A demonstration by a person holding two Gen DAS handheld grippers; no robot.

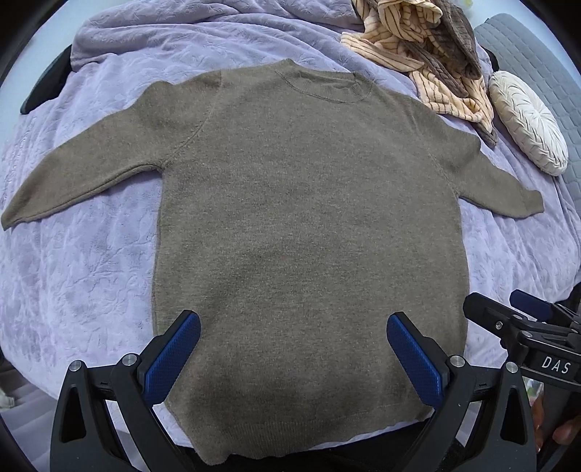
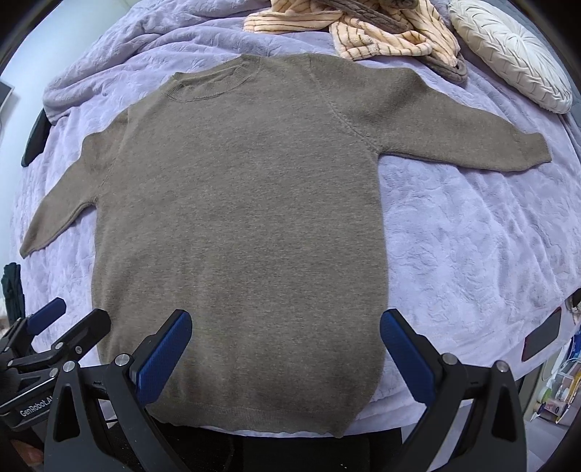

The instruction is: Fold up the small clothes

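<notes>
A small brown-grey knit sweater (image 1: 308, 225) lies flat on the lilac bedspread (image 1: 87, 276), collar far, hem near, both sleeves spread outward. It also shows in the right wrist view (image 2: 239, 225). My left gripper (image 1: 293, 328) is open and empty, hovering over the hem area with blue pads wide apart. My right gripper (image 2: 286, 325) is open and empty too, above the hem beside the left one. The right gripper also shows at the right edge of the left wrist view (image 1: 526, 319), and the left gripper at the left edge of the right wrist view (image 2: 54, 326).
A heap of peach striped and brown clothes (image 1: 421, 54) lies beyond the collar at the far right, also in the right wrist view (image 2: 363, 32). A round white pleated cushion (image 1: 526, 123) sits right of it. The bed's near edge runs just under the hem. A dark phone-like object (image 2: 541, 337) lies at the bed's right edge.
</notes>
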